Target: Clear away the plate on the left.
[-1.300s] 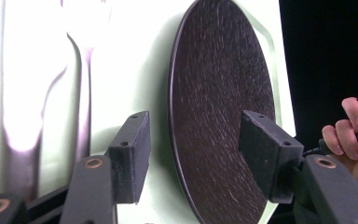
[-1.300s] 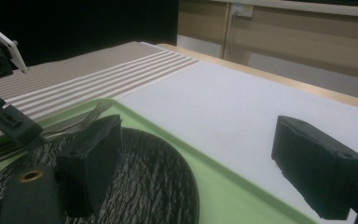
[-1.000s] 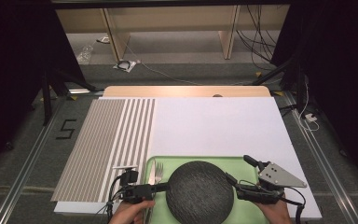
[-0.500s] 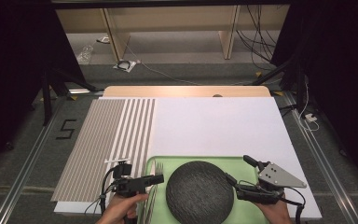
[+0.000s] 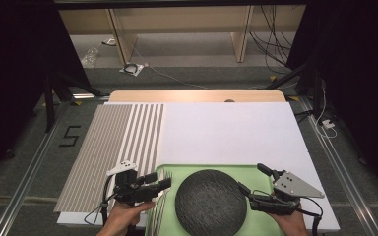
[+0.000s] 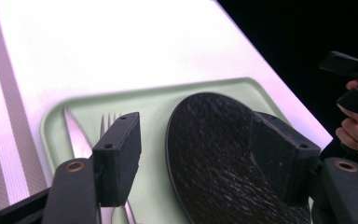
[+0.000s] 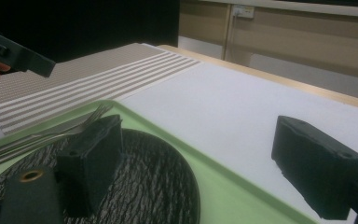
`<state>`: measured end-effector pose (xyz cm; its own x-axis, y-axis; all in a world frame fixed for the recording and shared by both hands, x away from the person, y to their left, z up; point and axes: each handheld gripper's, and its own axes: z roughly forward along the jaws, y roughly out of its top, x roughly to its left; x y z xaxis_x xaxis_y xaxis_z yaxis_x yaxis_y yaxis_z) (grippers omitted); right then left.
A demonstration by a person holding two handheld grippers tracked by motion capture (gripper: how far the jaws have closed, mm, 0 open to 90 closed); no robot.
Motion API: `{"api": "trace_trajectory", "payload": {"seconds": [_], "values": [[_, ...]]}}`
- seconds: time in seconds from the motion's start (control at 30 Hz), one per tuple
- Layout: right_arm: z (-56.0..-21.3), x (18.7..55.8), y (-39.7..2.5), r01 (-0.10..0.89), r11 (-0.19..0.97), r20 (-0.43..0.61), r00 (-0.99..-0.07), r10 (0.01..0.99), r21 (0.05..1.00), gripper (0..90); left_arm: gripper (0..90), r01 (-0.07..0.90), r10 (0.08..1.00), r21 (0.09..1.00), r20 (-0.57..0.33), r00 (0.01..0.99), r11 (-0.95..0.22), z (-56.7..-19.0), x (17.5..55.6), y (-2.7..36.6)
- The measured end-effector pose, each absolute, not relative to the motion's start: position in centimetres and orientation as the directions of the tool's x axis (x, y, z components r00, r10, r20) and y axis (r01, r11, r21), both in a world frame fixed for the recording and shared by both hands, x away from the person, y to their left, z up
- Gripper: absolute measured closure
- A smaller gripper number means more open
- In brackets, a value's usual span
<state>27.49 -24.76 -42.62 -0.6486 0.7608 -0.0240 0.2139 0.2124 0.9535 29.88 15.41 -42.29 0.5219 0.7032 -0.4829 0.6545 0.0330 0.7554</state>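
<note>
Round dark textured plate [image 5: 210, 201]: near rim cut off by bottom edge in high view, and in left gripper view the jaw covers part of its right side. Silver fork [image 6: 108, 122] & silver knife [image 6: 74, 135]: handles hidden behind the other jaw, only tips show. Pale green plastic tray [image 5: 177, 173]: near side runs out of frame. Person's forearms cropped at wrists.

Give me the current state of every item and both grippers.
Left gripper: open, empty, above the tray's left part.
Right gripper: open, empty, at the plate's right edge.
Plate: flat on the tray.
Fork: lying beside the knife.
Knife: lying flat.
Tray: on the table.
</note>
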Motion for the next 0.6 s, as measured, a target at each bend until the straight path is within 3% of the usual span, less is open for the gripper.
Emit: {"api": "trace_trajectory", "payload": {"seconds": [0.27,0.6], "values": [[-42.63,27.5,-24.73,0.214,0.211,-0.023,-0.649,0.76,0.954,17.2,30.3,0.538,0.7,0.842,-0.355,0.619,-0.048,-41.96,29.88,15.39],[-42.63,27.5,-24.75,0.212,0.208,-0.021,-0.65,0.76,0.955,17.3,27.6,0.432,0.709,0.899,-0.255,0.657,-0.077,-41.91,29.96,16.09]]}}
